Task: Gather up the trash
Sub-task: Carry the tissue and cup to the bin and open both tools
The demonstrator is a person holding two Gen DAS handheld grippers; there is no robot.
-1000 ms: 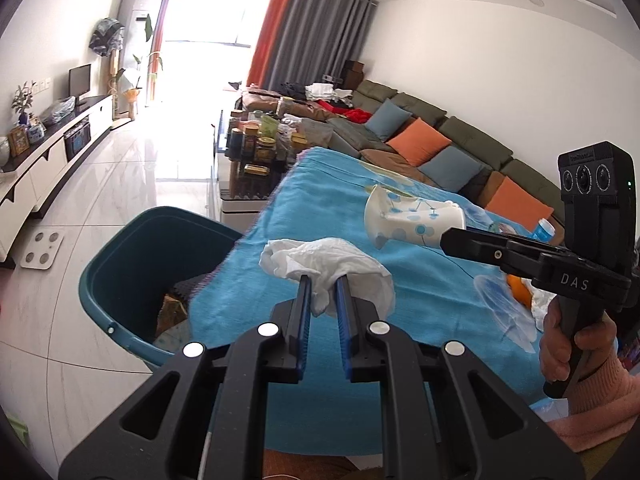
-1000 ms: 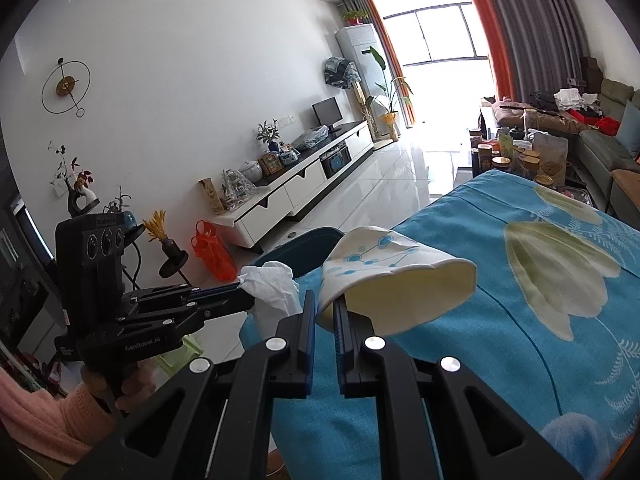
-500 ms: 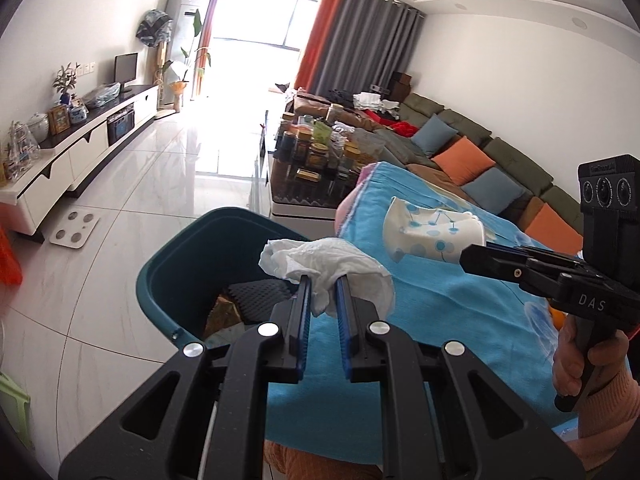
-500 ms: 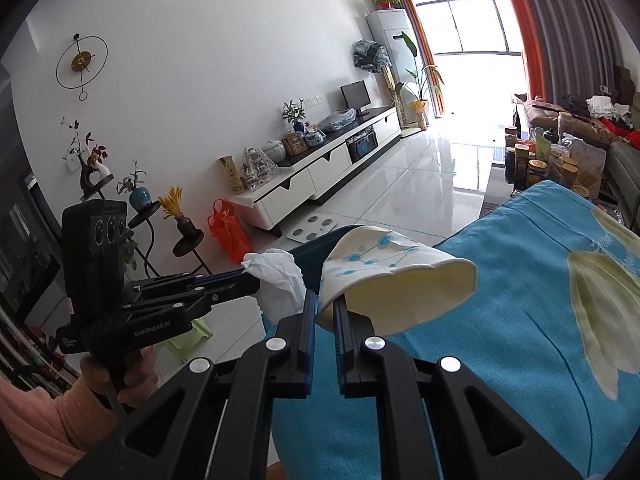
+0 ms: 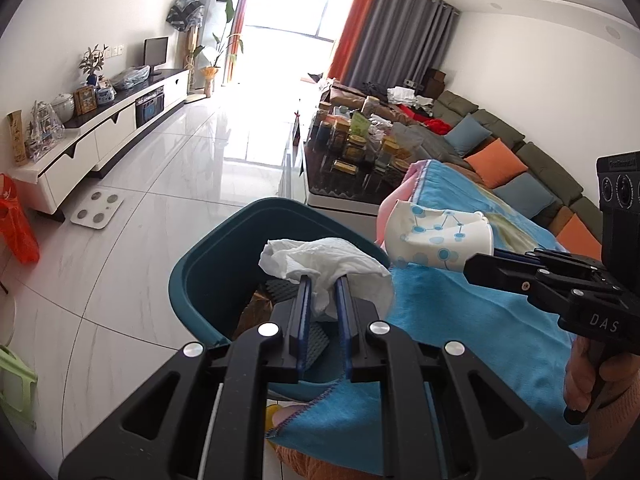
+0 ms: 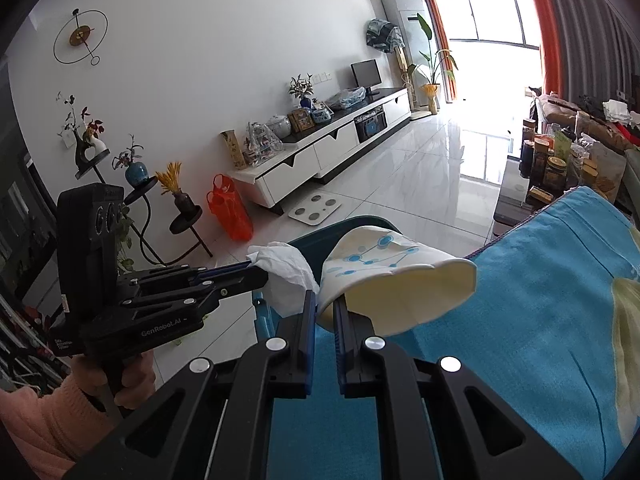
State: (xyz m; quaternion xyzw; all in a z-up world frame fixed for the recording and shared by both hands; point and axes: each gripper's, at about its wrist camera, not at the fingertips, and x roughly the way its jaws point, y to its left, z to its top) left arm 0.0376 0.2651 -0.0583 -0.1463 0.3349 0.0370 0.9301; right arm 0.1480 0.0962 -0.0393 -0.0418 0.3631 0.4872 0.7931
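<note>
My left gripper [image 5: 322, 280] is shut on a crumpled white tissue [image 5: 320, 260] and holds it over the near rim of the teal trash bin [image 5: 224, 256]. The bin holds dark trash inside. My right gripper [image 6: 322, 300] is shut on the rim of a crushed paper cup with blue dots [image 6: 392, 276], held above the table's left edge beside the bin [image 6: 360, 224]. The cup [image 5: 436, 240] and the right gripper [image 5: 480, 266] show at the right of the left wrist view. The tissue [image 6: 284, 276] and left gripper [image 6: 260, 274] show in the right wrist view.
A table with a blue cloth [image 5: 460, 320] stands right of the bin. Behind it is a coffee table crowded with jars [image 5: 356, 148] and a long sofa with cushions [image 5: 500, 160]. A white scale [image 5: 96, 208] and an orange bag [image 5: 16, 220] are on the tiled floor.
Both grippers have swung left from over the table toward the bin, still holding the tissue and the cup. The tissue now hangs over the bin's opening.
</note>
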